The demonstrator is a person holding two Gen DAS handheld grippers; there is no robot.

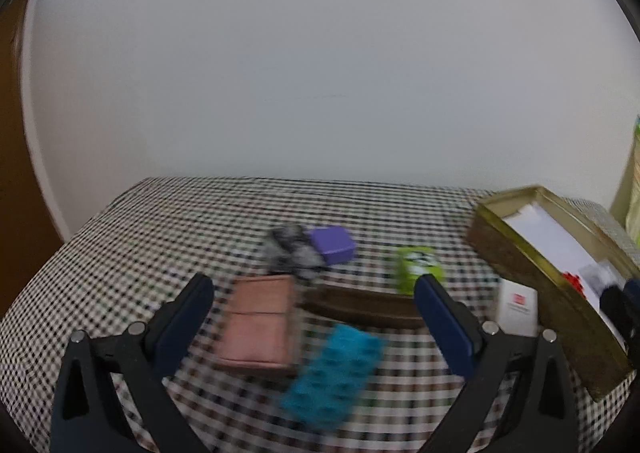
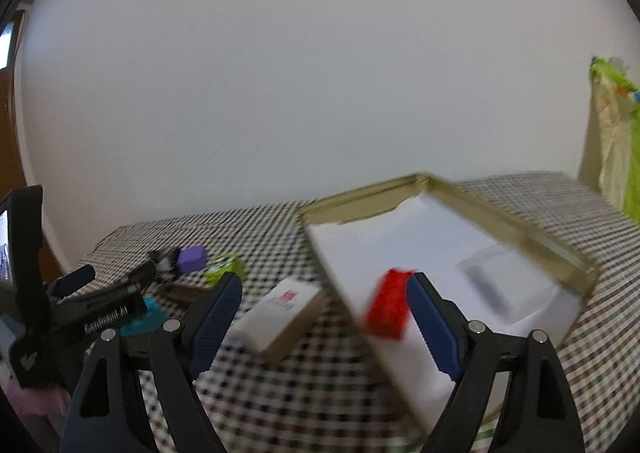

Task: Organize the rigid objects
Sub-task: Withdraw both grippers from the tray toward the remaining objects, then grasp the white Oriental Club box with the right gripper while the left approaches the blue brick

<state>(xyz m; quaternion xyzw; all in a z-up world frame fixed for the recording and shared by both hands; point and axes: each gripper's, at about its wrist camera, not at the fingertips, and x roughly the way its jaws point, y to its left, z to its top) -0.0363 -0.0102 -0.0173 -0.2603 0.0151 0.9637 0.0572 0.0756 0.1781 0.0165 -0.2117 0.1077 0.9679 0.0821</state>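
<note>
My left gripper (image 1: 314, 285) is open and empty above a pink-brown box (image 1: 260, 323), a teal brick (image 1: 334, 371) and a dark brown tray (image 1: 362, 305) on the checked cloth. A purple block (image 1: 334, 244), a black-white object (image 1: 294, 251) and a green box (image 1: 418, 267) lie further back. My right gripper (image 2: 322, 285) is open and empty, over the near edge of a gold tin (image 2: 516, 225) lined with white paper; a red brick (image 2: 388, 303) and a clear lid (image 2: 500, 277) lie in it. A white box (image 2: 286, 313) lies left of the tin.
The checked table (image 1: 160, 221) ends at a white wall behind. The tin also shows at the right of the left wrist view (image 1: 532, 269). The left gripper's body (image 2: 80, 309) is at the left of the right wrist view. A green-yellow cloth (image 2: 616, 141) hangs at far right.
</note>
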